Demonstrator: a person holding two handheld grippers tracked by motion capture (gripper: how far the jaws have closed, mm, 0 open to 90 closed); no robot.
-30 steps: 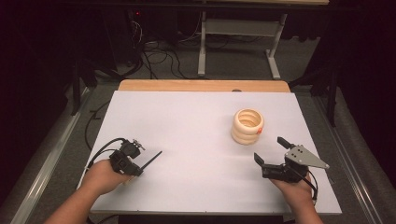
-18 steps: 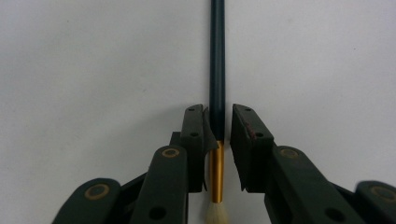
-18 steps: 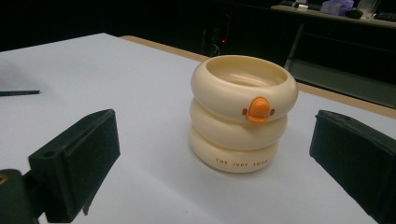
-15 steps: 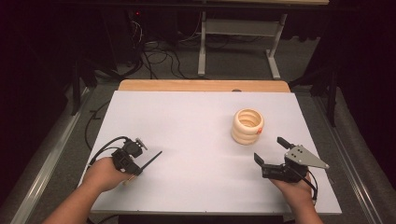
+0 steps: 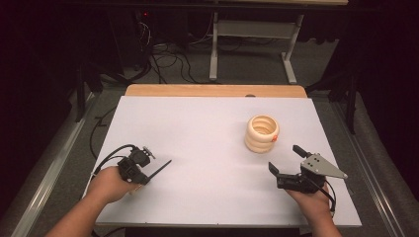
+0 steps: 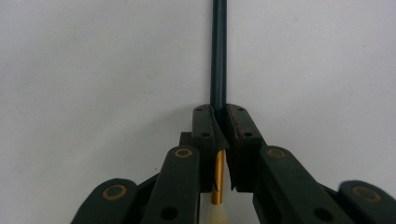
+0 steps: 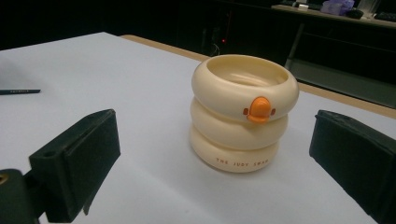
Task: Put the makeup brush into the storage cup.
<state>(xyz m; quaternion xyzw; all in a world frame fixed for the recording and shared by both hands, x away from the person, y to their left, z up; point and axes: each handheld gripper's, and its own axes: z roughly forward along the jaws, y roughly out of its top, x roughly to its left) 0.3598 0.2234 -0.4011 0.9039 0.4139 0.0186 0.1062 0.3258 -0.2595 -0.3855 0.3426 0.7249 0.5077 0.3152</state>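
Item, left hand-held gripper: I am holding it low over the near left of the bench, jaws clamped on a brush whose dark handle is running straight out ahead of the jaws, gold ferrule and pale bristles sitting behind them toward my hand. Seen from above, that handle is pointing forward and to my right, lying nearly flat above the white surface. Item, cream ringed holder: standing upright, mouth open to the top, an orange beak on its side, well apart from the brush tip and lying ahead and to the right of my left hand-held gripper, roughly along the line the handle is already taking. Item, right hand-held gripper: I am keeping its jaws spread wide and empty, the holder sitting just ahead between their lines, untouched. This hand is by far the nearer to the holder. Judgement: the brush is needing to be carried across and tipped upright before it is entering the holder's mouth.
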